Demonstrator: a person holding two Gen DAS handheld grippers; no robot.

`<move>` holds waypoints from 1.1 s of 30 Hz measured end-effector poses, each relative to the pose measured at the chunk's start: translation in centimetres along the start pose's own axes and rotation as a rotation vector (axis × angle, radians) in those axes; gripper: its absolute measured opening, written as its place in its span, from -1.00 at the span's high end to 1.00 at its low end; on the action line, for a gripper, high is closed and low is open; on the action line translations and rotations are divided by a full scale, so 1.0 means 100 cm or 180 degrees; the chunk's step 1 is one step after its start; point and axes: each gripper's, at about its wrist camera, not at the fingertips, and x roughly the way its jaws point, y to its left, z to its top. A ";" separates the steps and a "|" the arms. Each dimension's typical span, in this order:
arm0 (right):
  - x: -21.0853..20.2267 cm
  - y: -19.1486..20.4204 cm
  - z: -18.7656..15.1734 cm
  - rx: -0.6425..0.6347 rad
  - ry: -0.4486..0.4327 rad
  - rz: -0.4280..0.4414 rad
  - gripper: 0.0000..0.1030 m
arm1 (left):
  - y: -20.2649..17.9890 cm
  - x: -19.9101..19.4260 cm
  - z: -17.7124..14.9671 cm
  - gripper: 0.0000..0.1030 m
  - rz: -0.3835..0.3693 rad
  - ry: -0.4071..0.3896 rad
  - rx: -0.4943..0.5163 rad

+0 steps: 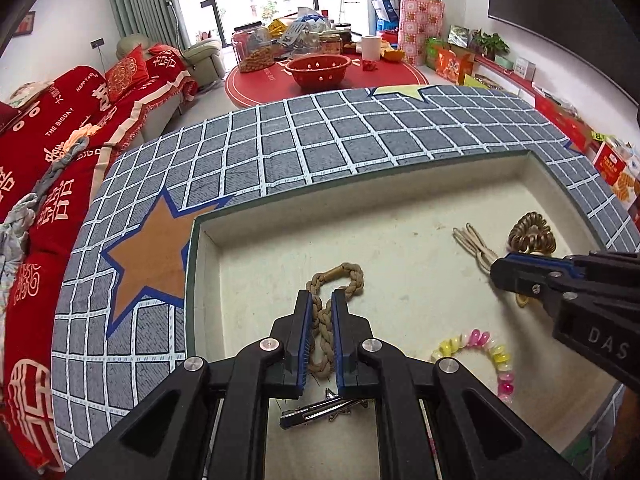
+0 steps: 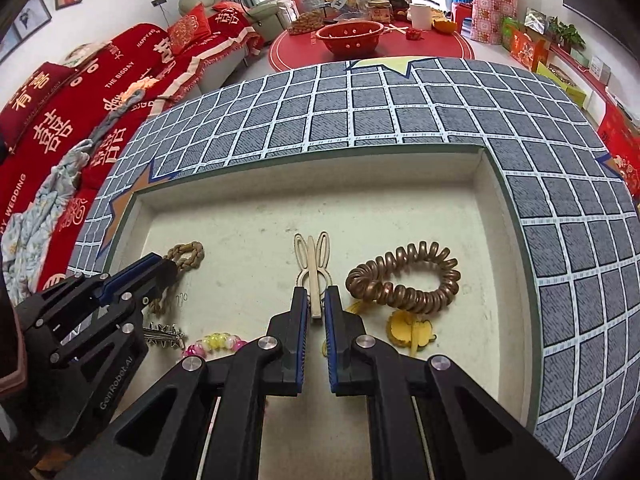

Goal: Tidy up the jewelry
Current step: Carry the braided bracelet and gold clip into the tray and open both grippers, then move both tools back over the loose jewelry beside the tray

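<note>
A shallow cream tray [image 1: 280, 208] with a green rim sits on a grey checked cloth. My left gripper [image 1: 321, 298] is open, its fingers on either side of a braided tan rope bracelet [image 1: 352, 274]. My right gripper [image 2: 316, 294] is open, its fingers on either side of a beige rabbit-ear hair clip [image 2: 314, 264]. The tray also holds a bronze spiral hair tie [image 2: 404, 280], a yellow charm [image 2: 410, 330], a pink and yellow bead bracelet [image 1: 492, 352] and a silver hair clip [image 1: 316, 410]. The right gripper shows in the left wrist view [image 1: 500, 272].
The checked cloth [image 1: 320, 136] with star patches surrounds the tray. A red sofa [image 1: 60, 128] stands at the left. A red round table [image 1: 320, 76] with a red colander and jars stands beyond. Red boxes line the right wall.
</note>
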 end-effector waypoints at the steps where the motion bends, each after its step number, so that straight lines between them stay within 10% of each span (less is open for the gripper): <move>1: 0.000 0.000 0.000 -0.0006 0.0003 -0.0005 0.82 | -0.001 0.000 -0.001 0.56 0.0021 -0.0003 0.0005; 8: -0.001 -0.005 -0.001 0.0132 0.0040 0.0124 0.76 | -0.001 -0.004 0.001 0.56 0.0022 0.0016 -0.0009; 24: -0.059 -0.026 -0.003 0.0748 -0.0388 0.0875 -0.11 | -0.002 -0.023 0.002 0.55 0.0011 -0.0111 -0.0013; 27: -0.067 -0.034 -0.008 0.0929 -0.0433 0.1005 -0.14 | 0.002 -0.030 0.001 -1.00 0.0015 -0.0147 -0.0082; 33: -0.088 -0.043 -0.026 0.1015 -0.0512 0.1023 -0.38 | 0.003 -0.056 0.000 -1.00 0.0059 -0.0389 -0.0082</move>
